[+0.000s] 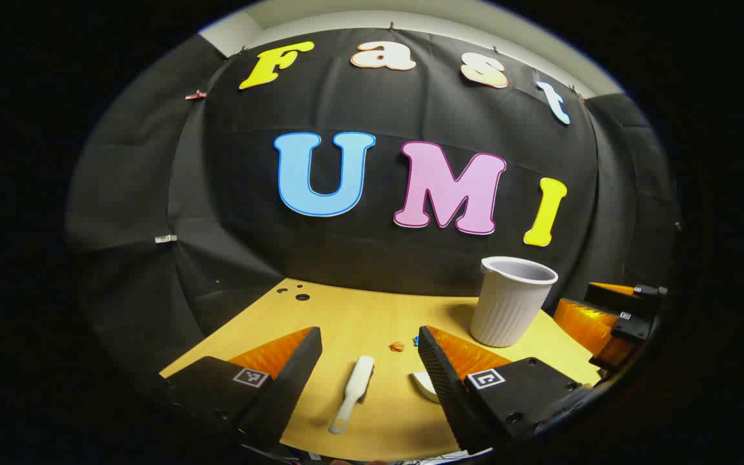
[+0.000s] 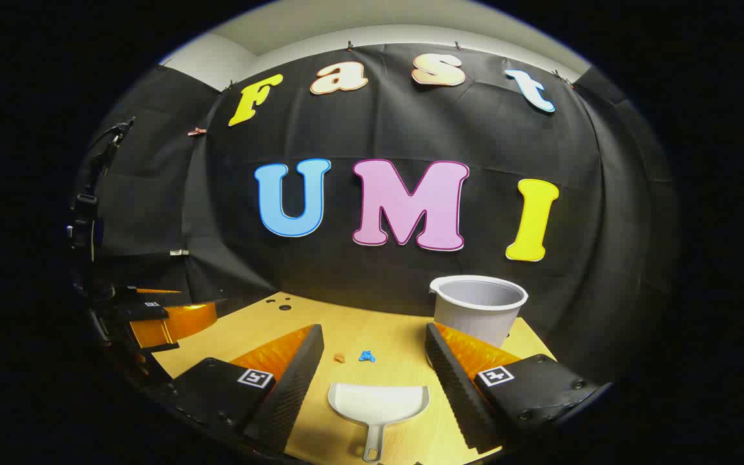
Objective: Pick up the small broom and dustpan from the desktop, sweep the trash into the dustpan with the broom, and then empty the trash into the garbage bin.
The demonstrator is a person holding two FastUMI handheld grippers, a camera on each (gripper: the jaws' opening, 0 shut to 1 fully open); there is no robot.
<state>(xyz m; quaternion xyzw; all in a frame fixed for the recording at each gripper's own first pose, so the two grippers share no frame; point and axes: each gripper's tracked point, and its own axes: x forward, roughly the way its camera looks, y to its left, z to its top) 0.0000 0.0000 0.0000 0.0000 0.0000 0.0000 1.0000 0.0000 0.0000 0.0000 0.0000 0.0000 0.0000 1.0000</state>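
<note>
Backdrop: black cloth wall behind a yellow wooden tabletop [image 1: 346, 316], small round holes near its far left corner.
Left claw [image 1: 369, 361]: spread wide, grasping nothing, poised above the near part of the tabletop.
Right claw [image 2: 374, 361]: likewise spread wide, nothing between the fingers, poised above the near edge of the tabletop.
Small broom [image 1: 351, 402]: white, flat on the tabletop between the left claw's fingers, handle end pointing toward the camera; touched by neither finger.
Dustpan [image 2: 377, 408]: white, flat on the tabletop between the right claw's fingers, mouth facing the far wall, handle toward the camera; a sliver of it also seen in the left gripper view, just past the right-hand finger.
Trash: one small orange scrap [image 2: 340, 356] and one small blue scrap [image 2: 366, 355], close together on the tabletop, beyond the dustpan's mouth and apart from it.
Garbage bin [image 2: 479, 309]: small white ribbed cup-like bin, upright, open top, at the far right of the tabletop, beyond the right claw's right-hand finger.
Other gripper seen from each side: right one at the right edge of the left gripper view, left one at the left edge of the right gripper view.
</note>
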